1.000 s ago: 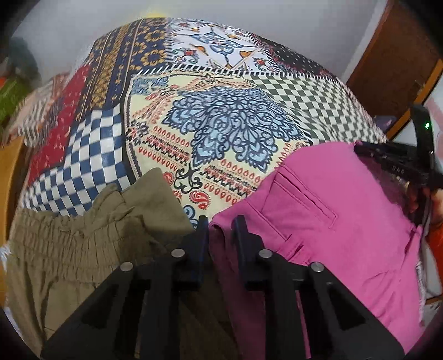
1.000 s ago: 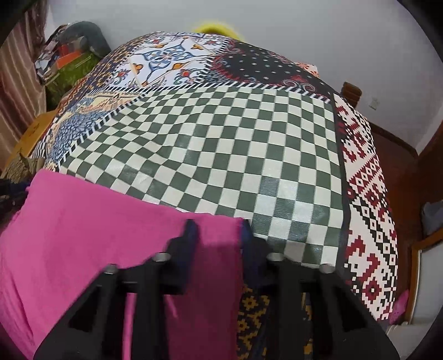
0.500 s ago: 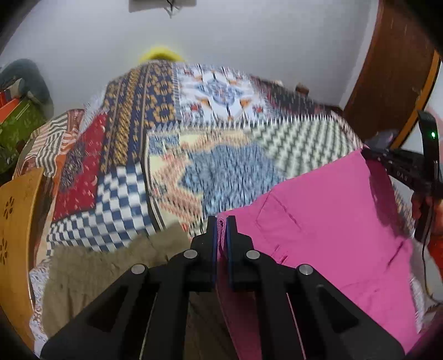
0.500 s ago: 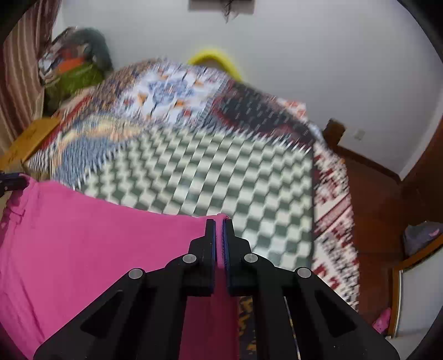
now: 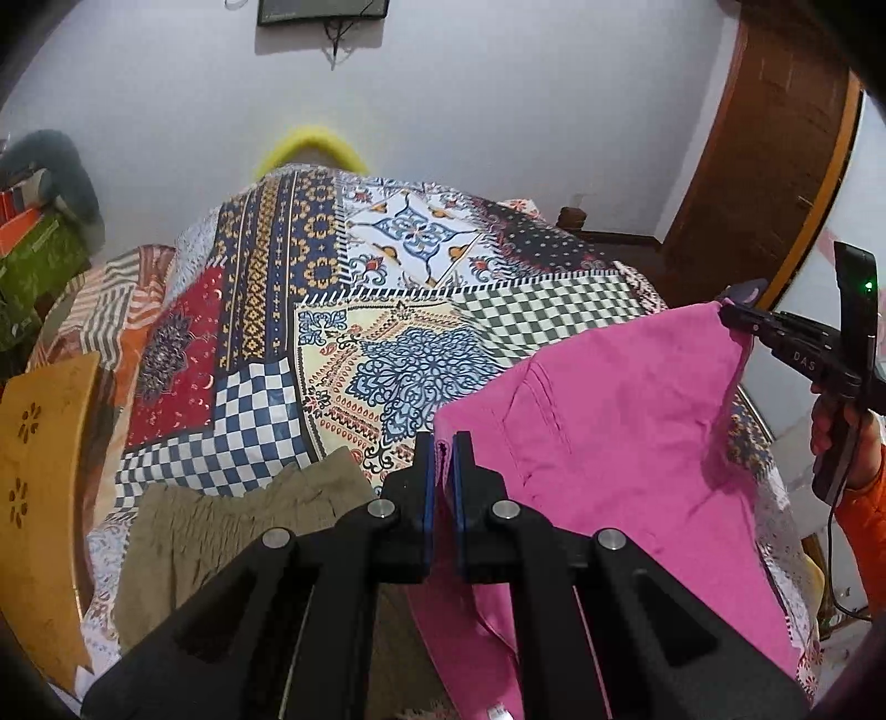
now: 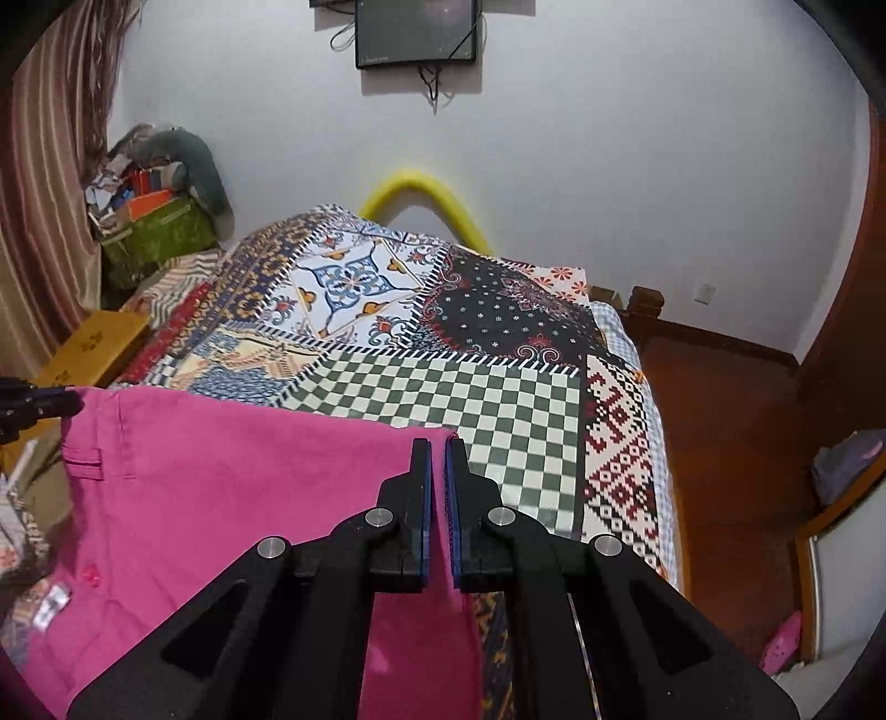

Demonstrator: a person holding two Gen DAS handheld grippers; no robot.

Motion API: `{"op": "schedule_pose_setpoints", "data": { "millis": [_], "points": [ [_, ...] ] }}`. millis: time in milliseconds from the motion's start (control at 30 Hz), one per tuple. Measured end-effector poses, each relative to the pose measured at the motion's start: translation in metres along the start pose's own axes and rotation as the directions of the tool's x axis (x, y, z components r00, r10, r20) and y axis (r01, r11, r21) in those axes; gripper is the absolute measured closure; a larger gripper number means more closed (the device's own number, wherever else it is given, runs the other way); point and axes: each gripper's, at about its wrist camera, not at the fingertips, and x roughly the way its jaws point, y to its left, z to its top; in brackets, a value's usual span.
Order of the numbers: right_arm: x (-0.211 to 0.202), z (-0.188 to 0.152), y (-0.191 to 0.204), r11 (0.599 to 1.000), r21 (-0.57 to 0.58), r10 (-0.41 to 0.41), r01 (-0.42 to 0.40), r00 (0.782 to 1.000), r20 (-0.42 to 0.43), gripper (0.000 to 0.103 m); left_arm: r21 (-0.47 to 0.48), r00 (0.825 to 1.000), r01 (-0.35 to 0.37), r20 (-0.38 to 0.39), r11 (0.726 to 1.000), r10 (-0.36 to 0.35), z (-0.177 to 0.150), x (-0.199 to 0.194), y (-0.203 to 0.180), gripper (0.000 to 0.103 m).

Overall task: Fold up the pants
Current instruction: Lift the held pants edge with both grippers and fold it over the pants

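While the pink pants (image 5: 603,437) hang stretched above the bed (image 5: 387,288), the left gripper (image 5: 443,443) is clenched on one top corner and the right gripper (image 6: 437,448) on the other. The bed wears a patchwork cover of checks and florals. Olive pants (image 5: 221,526) lie crumpled at its near left edge. Behind stand a white wall (image 6: 609,166) with a dark screen (image 6: 418,30), a yellow hoop (image 6: 426,191), a striped curtain (image 6: 50,194) and a wooden door (image 5: 769,166).
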Motion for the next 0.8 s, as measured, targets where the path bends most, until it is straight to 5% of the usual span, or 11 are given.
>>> {"op": "schedule_pose_setpoints", "data": {
  "millis": [800],
  "points": [
    [-0.141, -0.069, 0.024, 0.995, 0.084, 0.047, -0.054, 0.996, 0.08, 0.099, 0.088, 0.999, 0.028, 0.034, 0.996, -0.031, -0.07, -0.131, -0.076, 0.098]
  ]
}}
